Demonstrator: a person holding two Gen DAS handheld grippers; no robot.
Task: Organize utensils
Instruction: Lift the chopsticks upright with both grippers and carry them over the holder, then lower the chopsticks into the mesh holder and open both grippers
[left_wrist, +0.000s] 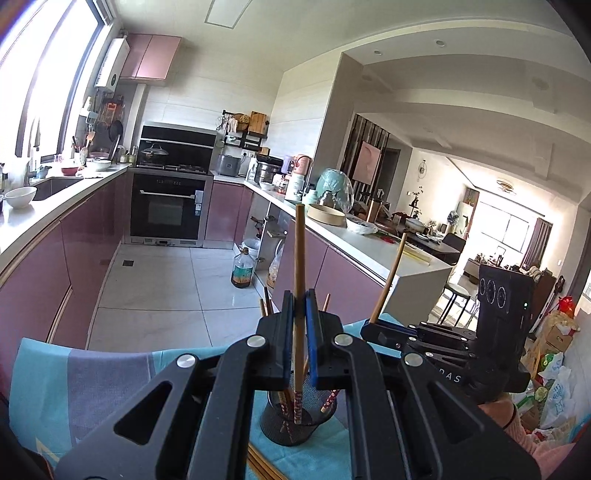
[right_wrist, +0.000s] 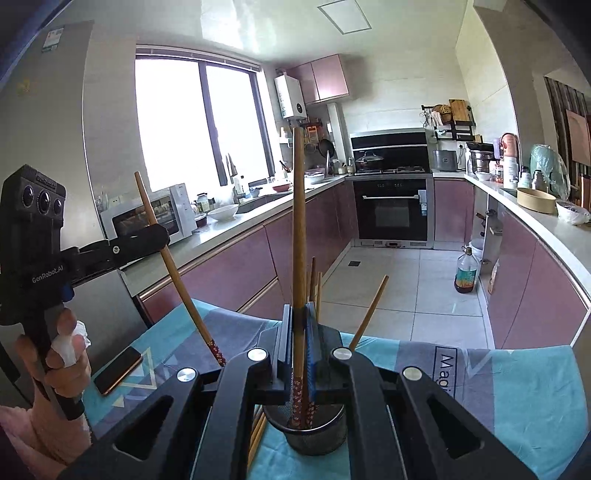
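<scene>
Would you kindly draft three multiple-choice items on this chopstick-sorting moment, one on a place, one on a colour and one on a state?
1. Where does the mesh holder stand?
A. on the patterned cloth
B. in the sink
C. on the floor

2. What colour is the mesh holder?
A. white
B. black
C. red

3. What is the right gripper doing?
A. hanging open over the holder
B. gripping a phone
C. shut on a chopstick above the holder

Answers:
1. A, the cloth shows all round its base.
2. B, its mesh wall is dark in both views.
3. C, the blue pads press the stick, whose patterned end points into the holder; the left gripper grips another chopstick likewise.
</scene>
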